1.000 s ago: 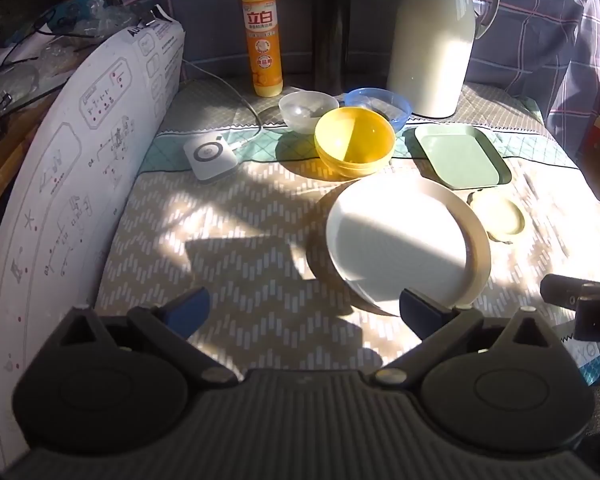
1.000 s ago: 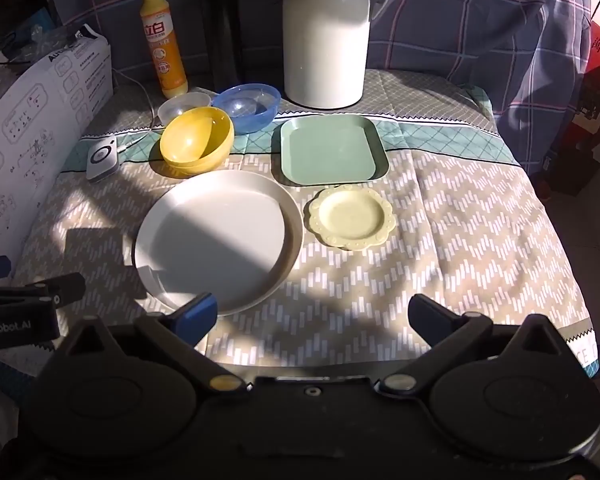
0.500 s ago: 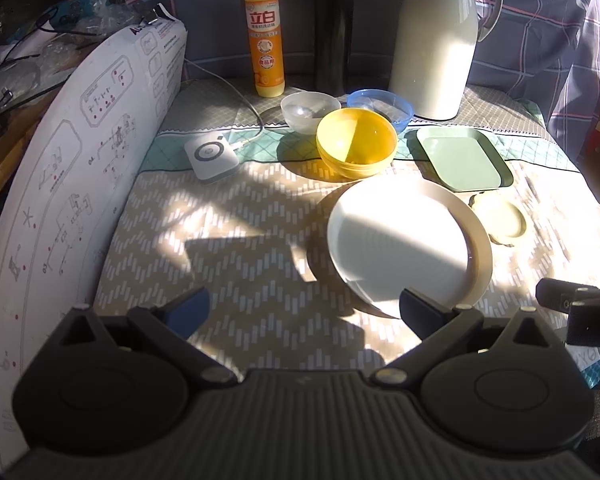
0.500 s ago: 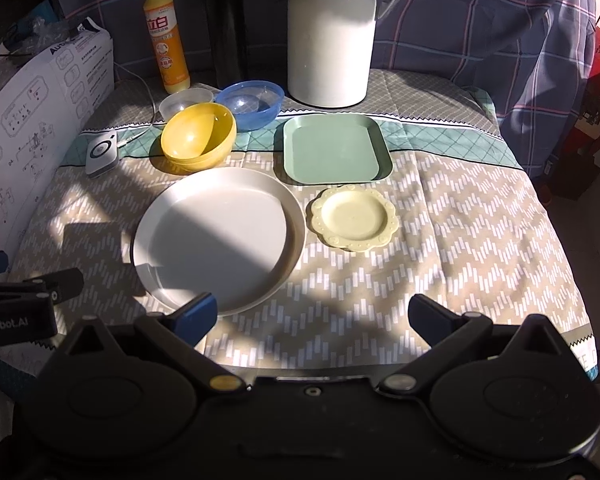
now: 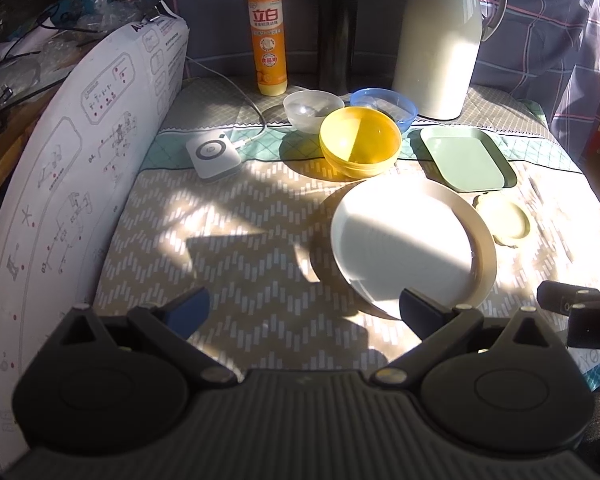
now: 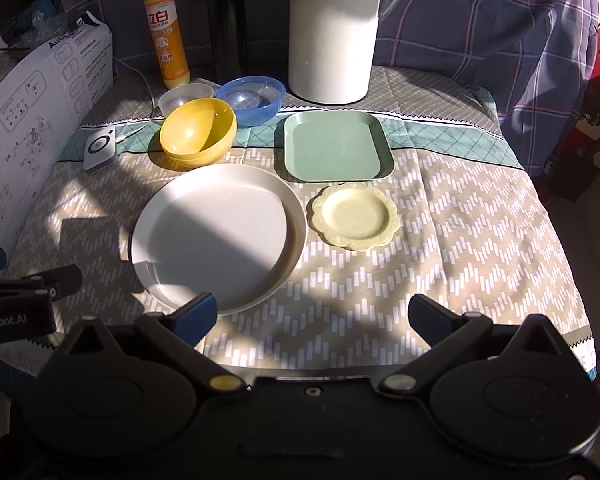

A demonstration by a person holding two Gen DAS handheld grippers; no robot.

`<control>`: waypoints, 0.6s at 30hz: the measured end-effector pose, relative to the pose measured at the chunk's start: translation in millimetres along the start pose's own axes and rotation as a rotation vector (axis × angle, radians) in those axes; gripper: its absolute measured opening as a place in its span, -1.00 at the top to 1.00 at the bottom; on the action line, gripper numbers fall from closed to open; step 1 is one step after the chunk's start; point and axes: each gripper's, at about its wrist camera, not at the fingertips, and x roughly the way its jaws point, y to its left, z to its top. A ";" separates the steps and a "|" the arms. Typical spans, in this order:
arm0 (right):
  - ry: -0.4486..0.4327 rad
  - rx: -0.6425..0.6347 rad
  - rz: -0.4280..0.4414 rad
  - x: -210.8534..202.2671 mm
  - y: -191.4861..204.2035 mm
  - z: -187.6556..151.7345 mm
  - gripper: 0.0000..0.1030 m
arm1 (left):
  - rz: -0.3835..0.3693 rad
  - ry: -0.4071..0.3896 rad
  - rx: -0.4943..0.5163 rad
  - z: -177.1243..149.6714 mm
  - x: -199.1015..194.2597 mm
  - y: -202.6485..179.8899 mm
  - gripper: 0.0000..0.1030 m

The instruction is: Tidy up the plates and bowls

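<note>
Cream plastic, the large round plate [image 5: 412, 240] fills the middle of the left wrist view, lying flat on the chevron-patterned cloth of the counter [image 5: 228, 240]. The left tool [image 5: 304, 310] hangs near and low with its fingers spread wide and nothing between them. Beyond the plate sits the yellow plastic bowl [image 5: 360, 142], with the clear small bowl [image 5: 310, 110] and blue translucent bowl [image 5: 384, 104] just behind it, and the green rectangular tray [image 5: 466, 158] to the right.

From the right wrist view, the right tool [image 6: 314, 314] is likewise spread and empty, near the counter edge. The pale yellow scalloped saucer [image 6: 354, 218] lies just right of the large plate, the tray just beyond it. Nothing looks stacked yet: 3 bowls and 3 flat pieces lie apart. A sensible start, I judge, is nesting smaller into larger: approach low, pinch a rim squarely and lift clear before moving, since thin sunlit rims may slip.
</note>
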 end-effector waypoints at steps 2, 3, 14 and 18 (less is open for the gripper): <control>0.001 0.002 0.000 0.3 -0.7 0.1 -1.00 | 0.001 0.000 0.001 -0.1 0.4 -0.2 -1.00; 0.001 0.004 -0.001 0.5 -0.4 0.4 -1.00 | 0.000 0.000 0.000 0.0 0.2 0.0 -1.00; 0.003 0.012 0.000 1.1 -1.7 0.1 -1.00 | 0.000 -0.004 0.000 0.1 1.1 -0.9 -1.00; 0.001 0.004 -0.003 -0.5 0.9 0.3 -1.00 | -0.001 -0.006 -0.001 -0.3 1.0 -0.5 -1.00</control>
